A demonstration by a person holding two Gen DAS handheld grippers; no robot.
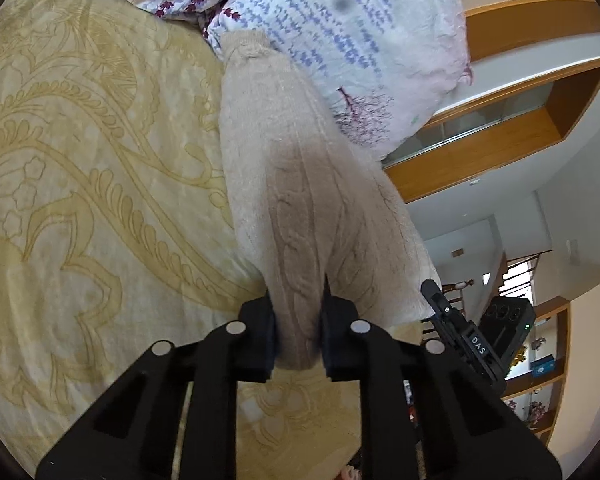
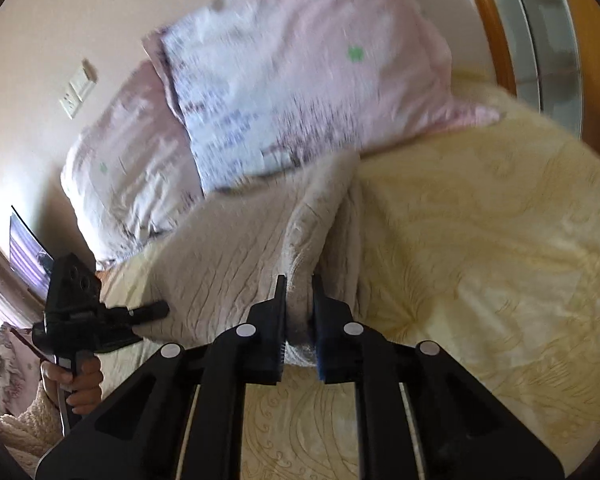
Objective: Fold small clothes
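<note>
While both grippers are pinched on the garment, the entries below record how the fold is best carried through.

Item: cream cable-knit sweater (image 1: pixel 300 184), lying on the bed's yellow patterned bedspread (image 1: pixel 80 160), its far end touching the floral pillow (image 1: pixel 340 40).
Left gripper (image 1: pixel 298 336): jaws closed on a bunched ridge of the knit at its near edge; cloth visibly fills the gap between the pads.
Right gripper (image 2: pixel 298 332): jaws clamped on a fold of the same sweater at its near hem; blue pad facing shows on one finger.
Other gripper in sight: the right one appears at the sweater's edge in the left wrist view; the left one, with the person's hand (image 2: pixel 80 380) on its handle, shows in the right wrist view.
Step judged: two near points are pinched, ready to lift and carry over.
Handling advice: raise both grippers together and level, so the hem stays straight.
Tension: keep the knit lightly taut between the two pinches; slack will sag and wrinkle.
Risk: thick knit may slip from a shallow pinch; the pillow may snag the far end.
Placement: lay the edge down square before releasing.
</note>
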